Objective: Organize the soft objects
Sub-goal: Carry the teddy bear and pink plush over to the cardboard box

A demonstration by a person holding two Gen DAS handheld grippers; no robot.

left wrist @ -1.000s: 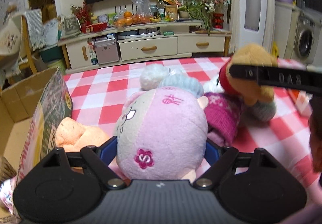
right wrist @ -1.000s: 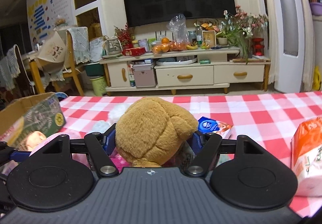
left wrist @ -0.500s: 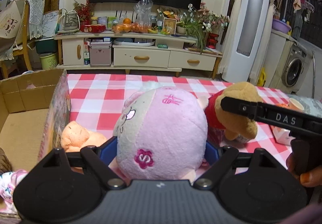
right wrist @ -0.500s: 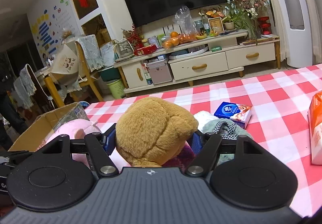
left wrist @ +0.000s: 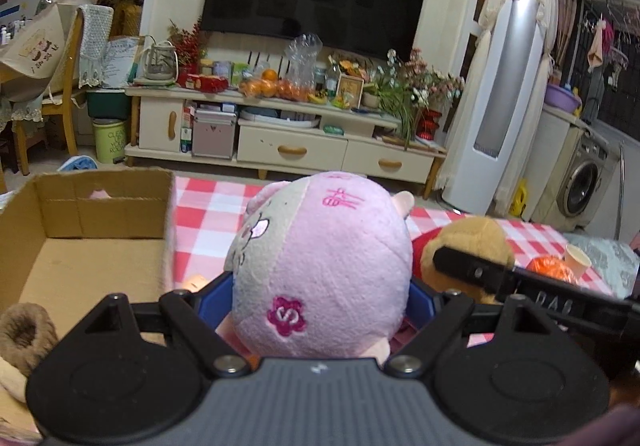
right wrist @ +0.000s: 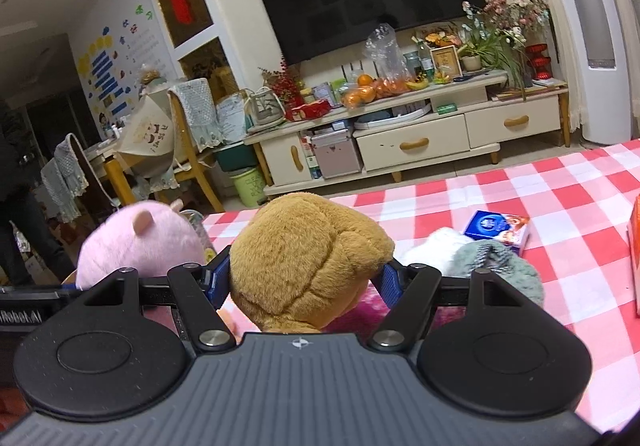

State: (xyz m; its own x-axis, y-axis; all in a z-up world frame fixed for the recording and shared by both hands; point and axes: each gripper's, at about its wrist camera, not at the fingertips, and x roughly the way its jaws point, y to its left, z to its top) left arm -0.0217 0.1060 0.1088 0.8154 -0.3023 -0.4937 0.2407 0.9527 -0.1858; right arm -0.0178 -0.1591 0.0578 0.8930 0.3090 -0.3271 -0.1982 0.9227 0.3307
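The left gripper point(left wrist: 320, 286) clenches the pink pig plush point(left wrist: 320, 266), the cardboard box point(left wrist: 80, 266) just to its left; the right gripper point(right wrist: 304, 278) grasps the brown bear point(right wrist: 308, 262).

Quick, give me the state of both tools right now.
Left tool: shut on the pink pig plush.
Right tool: shut on the brown teddy bear.

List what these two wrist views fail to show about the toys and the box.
- Brown bear: its face is turned away in the right wrist view; the right gripper crosses it in the left.
- Pink plush: lower body hidden behind the left gripper's frame.
- Cardboard box: near end cut off by the frame edge.
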